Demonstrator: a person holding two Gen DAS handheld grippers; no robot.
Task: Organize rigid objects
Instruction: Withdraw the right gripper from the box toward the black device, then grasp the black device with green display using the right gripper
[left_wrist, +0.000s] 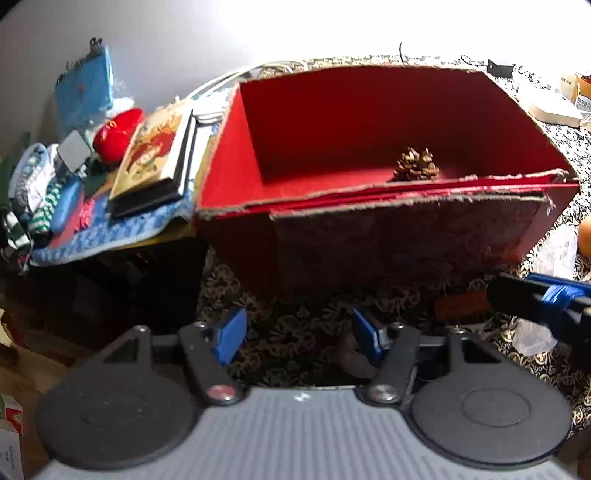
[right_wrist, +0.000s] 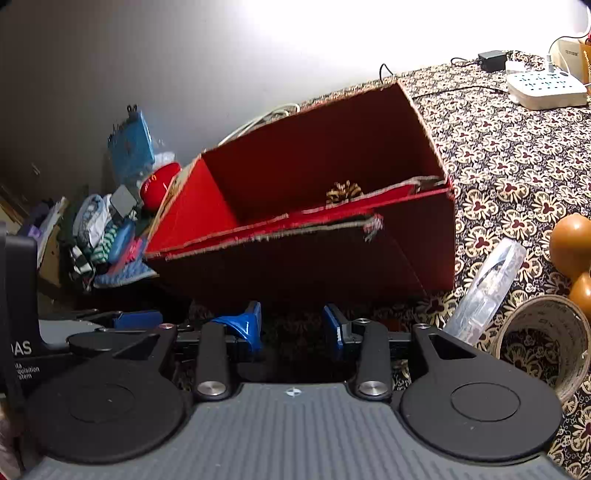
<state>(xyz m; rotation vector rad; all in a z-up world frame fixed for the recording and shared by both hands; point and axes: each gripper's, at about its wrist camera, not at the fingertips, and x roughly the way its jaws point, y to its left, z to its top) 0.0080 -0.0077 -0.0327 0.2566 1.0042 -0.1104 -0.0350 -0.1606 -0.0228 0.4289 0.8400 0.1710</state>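
A big open box (left_wrist: 369, 122) with red lining stands on the patterned tablecloth (right_wrist: 517, 166). Its near wall is torn and doubled at the rim. A single pinecone (left_wrist: 416, 166) lies on the box floor by that near wall, and the right wrist view shows the pinecone (right_wrist: 343, 192) too. My left gripper (left_wrist: 299, 336) hovers low in front of the box, open, with only tablecloth between its blue pads. My right gripper (right_wrist: 291, 328) sits just right of it, also before the box (right_wrist: 314, 177), its jaws apart and nothing between them.
Left of the box lies a heap: stacked books (left_wrist: 155, 155), a red plush (left_wrist: 116, 133), a blue notebook (left_wrist: 86, 92), a blue case (left_wrist: 66, 208). On the right are a tape roll (right_wrist: 546, 339), a clear plastic pack (right_wrist: 487, 288), brown balls (right_wrist: 570, 243) and a power strip (right_wrist: 546, 88).
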